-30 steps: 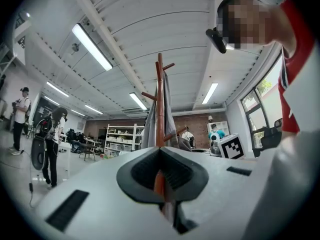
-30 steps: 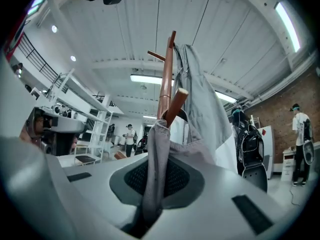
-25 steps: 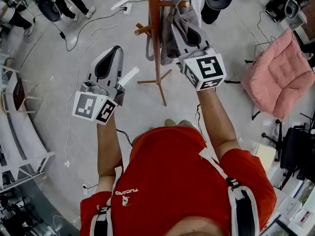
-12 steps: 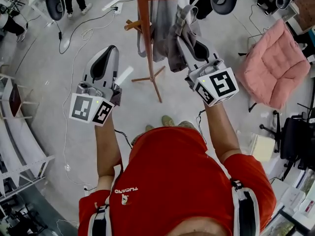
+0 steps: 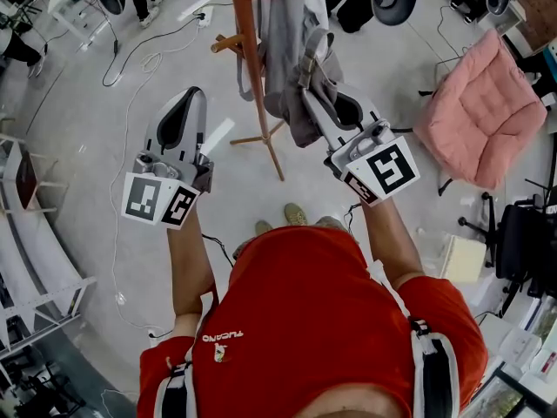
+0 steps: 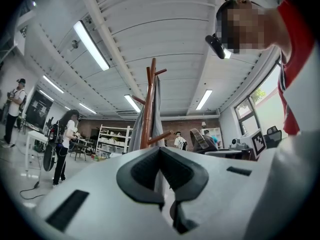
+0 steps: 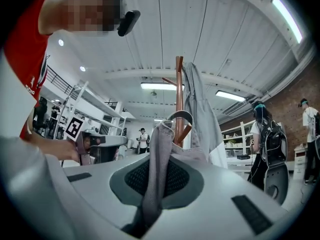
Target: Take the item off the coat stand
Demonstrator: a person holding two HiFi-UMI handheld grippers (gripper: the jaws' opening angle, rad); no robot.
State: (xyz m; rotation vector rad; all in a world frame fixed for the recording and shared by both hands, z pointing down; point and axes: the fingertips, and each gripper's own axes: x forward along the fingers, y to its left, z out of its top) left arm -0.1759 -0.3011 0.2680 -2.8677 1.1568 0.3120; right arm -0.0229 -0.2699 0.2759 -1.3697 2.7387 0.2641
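**Fig.** The right gripper [image 7: 161, 134] fingers are clamping the grey fabric item [image 7: 151, 184]. Its strap loop [image 7: 180, 115] is arching just beyond the fingertips, near the coat stand [image 7: 179, 94]. The left gripper [image 6: 160, 151] fingers are resting together, empty. Risk: the loop snagging a peg [image 7: 186, 131] and tipping the stand.

Head view: overhead, steeply down.
Gripper views: close behind their fingers [image 6: 137, 179], tilted ceilingward.
Shared: coat stand [image 5: 249, 50] beyond fingers.

One coat stand [image 5: 246, 50]. Two grippers: left gripper [image 5: 192, 94], right gripper [image 5: 313, 90]. Two grey fabric items: hanging garment [image 5: 283, 16], grey bag [image 5: 296, 124]. One pink cushion [image 5: 474, 111].
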